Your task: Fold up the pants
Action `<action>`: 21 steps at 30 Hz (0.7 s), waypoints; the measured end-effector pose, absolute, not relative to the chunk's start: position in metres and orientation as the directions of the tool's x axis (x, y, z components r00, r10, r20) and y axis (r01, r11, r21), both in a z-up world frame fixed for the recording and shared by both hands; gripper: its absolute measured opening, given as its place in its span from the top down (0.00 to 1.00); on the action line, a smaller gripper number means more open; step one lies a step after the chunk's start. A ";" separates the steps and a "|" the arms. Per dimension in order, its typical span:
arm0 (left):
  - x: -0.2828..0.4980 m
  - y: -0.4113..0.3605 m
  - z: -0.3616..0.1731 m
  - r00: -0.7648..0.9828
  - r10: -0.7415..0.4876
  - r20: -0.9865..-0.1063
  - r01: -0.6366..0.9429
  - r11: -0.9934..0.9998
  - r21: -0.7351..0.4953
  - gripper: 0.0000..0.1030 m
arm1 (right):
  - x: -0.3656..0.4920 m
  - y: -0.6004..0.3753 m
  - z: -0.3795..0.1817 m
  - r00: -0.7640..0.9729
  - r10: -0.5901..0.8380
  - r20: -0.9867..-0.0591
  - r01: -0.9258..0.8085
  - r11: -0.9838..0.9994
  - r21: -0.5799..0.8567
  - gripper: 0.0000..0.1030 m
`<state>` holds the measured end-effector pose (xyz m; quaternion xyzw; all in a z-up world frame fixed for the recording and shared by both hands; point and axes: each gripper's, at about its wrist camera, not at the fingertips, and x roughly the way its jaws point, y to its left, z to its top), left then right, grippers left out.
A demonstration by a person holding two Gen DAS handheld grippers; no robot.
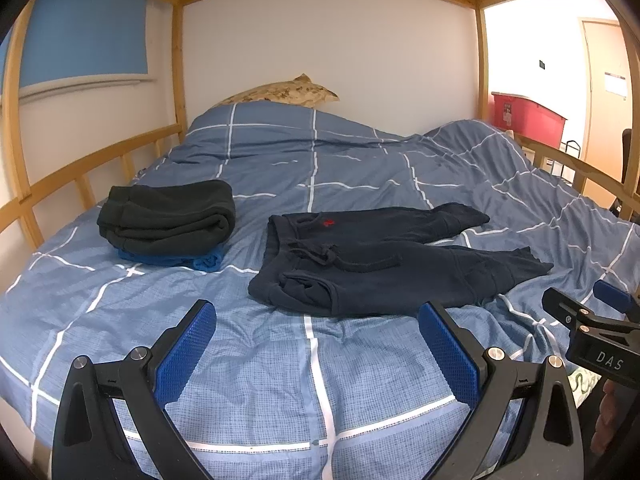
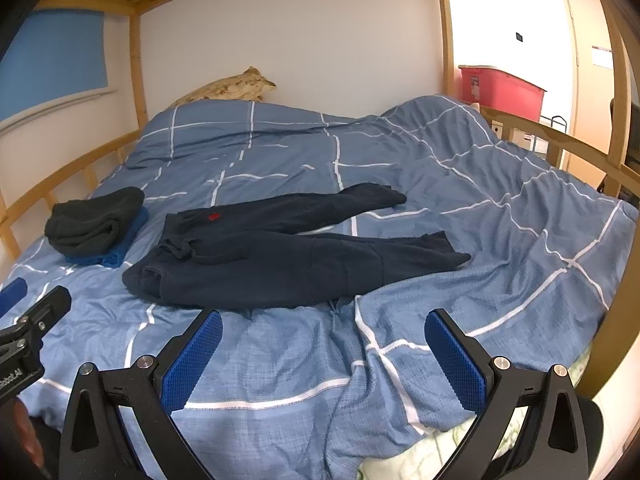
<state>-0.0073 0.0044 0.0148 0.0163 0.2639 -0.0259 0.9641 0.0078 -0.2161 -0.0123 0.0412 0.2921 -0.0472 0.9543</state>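
Dark navy pants point(image 1: 384, 264) lie spread on the blue checked duvet point(image 1: 320, 380), waistband to the left, both legs pointing right; they also show in the right wrist view point(image 2: 280, 264). My left gripper point(image 1: 318, 312) is open and empty, hovering just short of the pants' near edge. My right gripper point(image 2: 324, 320) is open and empty, also just short of the near leg. The right gripper shows at the right edge of the left wrist view point(image 1: 588, 312), and the left gripper at the left edge of the right wrist view point(image 2: 36, 300).
A folded stack of dark and blue garments point(image 1: 168, 224) sits left of the pants. A patterned pillow point(image 1: 280, 92) lies at the head. Wooden bunk rails point(image 1: 92, 164) run along the left and right sides. A red bin point(image 1: 528, 114) stands beyond the bed.
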 end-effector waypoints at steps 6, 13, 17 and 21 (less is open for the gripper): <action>-0.007 0.005 0.015 0.859 -0.043 -0.510 0.061 0.998 0.017 0.00 | 0.008 -0.216 -0.012 0.825 -0.067 -0.562 0.115 0.992 0.051 0.00; -0.007 0.005 0.015 0.858 -0.042 -0.513 0.059 0.998 0.016 0.00 | 0.008 -0.215 -0.012 0.825 -0.067 -0.561 0.115 0.992 0.050 0.00; -0.007 0.006 0.014 0.855 -0.042 -0.516 0.057 0.998 0.012 0.00 | 0.007 -0.215 -0.012 0.825 -0.067 -0.561 0.115 0.992 0.050 0.00; -0.006 0.005 0.014 0.853 -0.048 -0.519 0.060 0.998 0.005 0.00 | 0.008 -0.215 -0.012 0.825 -0.067 -0.561 0.114 0.992 0.050 0.00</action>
